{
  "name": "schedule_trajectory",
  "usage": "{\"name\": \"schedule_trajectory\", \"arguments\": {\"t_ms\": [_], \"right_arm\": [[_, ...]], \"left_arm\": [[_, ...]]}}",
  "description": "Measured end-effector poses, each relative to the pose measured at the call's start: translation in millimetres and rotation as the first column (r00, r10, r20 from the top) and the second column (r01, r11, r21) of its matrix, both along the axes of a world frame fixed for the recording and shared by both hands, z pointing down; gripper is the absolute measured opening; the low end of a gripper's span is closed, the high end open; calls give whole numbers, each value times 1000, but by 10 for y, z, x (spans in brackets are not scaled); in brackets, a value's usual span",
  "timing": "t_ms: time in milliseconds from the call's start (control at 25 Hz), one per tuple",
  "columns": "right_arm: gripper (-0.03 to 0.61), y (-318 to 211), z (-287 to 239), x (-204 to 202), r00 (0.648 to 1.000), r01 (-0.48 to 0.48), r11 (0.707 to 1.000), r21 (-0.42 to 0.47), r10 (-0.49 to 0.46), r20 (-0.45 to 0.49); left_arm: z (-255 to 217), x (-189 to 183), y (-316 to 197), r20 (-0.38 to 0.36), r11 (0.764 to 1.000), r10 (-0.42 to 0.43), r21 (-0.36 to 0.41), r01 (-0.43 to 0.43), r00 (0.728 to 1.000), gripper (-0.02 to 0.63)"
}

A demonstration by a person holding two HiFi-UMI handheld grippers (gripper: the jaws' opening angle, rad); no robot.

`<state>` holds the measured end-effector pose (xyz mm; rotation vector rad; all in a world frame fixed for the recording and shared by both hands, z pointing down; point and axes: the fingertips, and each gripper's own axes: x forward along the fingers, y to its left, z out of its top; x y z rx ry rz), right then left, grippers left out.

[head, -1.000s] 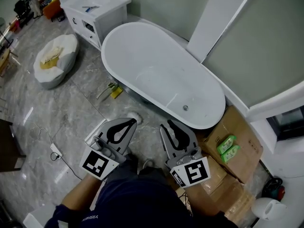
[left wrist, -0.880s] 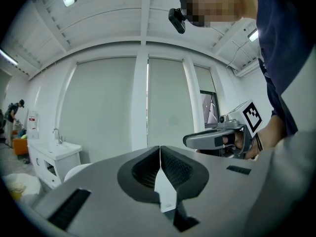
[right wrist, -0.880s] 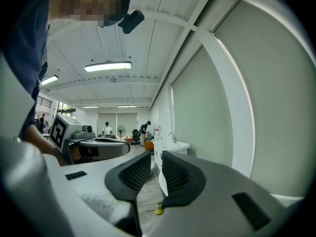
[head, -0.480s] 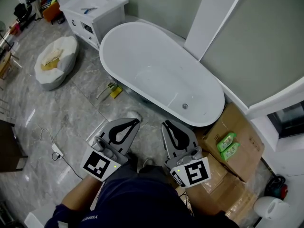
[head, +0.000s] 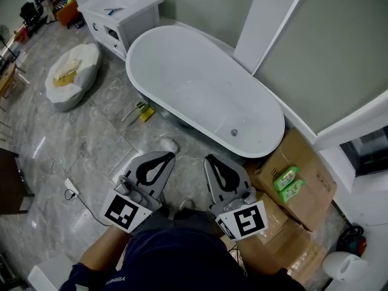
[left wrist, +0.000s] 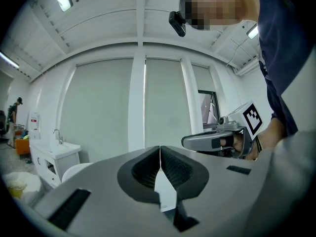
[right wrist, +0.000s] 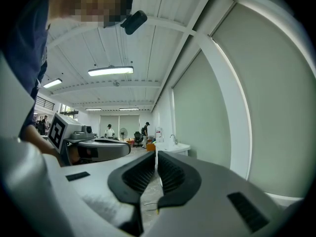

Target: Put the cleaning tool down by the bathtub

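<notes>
View from above of a bathroom mock-up with a grey marble floor (head: pixel 91 141). At far left a white beanbag (head: pixel 71 76) lies on the floor, with a white sink cabinet (head: pixel 121 14) behind it.

Next, a small yellow and green cleaning tool (head: pixel 141 111) lies flat on the floor, just beside the left flank of the bathtub (head: pixel 200 93). It is too small to say what kind of tool it is. Nothing holds it, and both tongs are well apart from it.

The left tongs (head: pixel 170 156) are held low in front of the person, pointing toward the tub. Their two jaws are pressed together along a thin line, with nothing between them.

The white oval bathtub runs diagonally across the middle of the view, and its inside looks bare.

The right tongs (head: pixel 207 159) sit just beside the left ones, also pointing at the tub. Their jaws are closing and are almost together, with only a sliver of a gap. Nothing is between them; only floor and the far room show through.

At right, flattened cardboard boxes (head: pixel 306 171) lie against the end of the tub, with two green packs (head: pixel 286 184) on top.

Judging by how things lie, the task looks done. The tool is already down by the tub, and both tongs are empty and drawn back near the person's body. Nothing further appears to be needed, unless the tool should sit closer to the tub.
</notes>
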<state>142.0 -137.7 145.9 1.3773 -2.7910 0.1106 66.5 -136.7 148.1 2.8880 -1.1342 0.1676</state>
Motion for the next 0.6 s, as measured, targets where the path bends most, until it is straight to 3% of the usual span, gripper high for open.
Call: {"name": "schedule_trajectory", "arguments": {"t_ms": [600], "right_arm": [[5, 133, -5, -127, 1000, -5, 1000, -4, 5, 3]], "left_arm": [[-46, -70, 129, -11, 1000, 19, -1, -19, 1000, 32]]}}
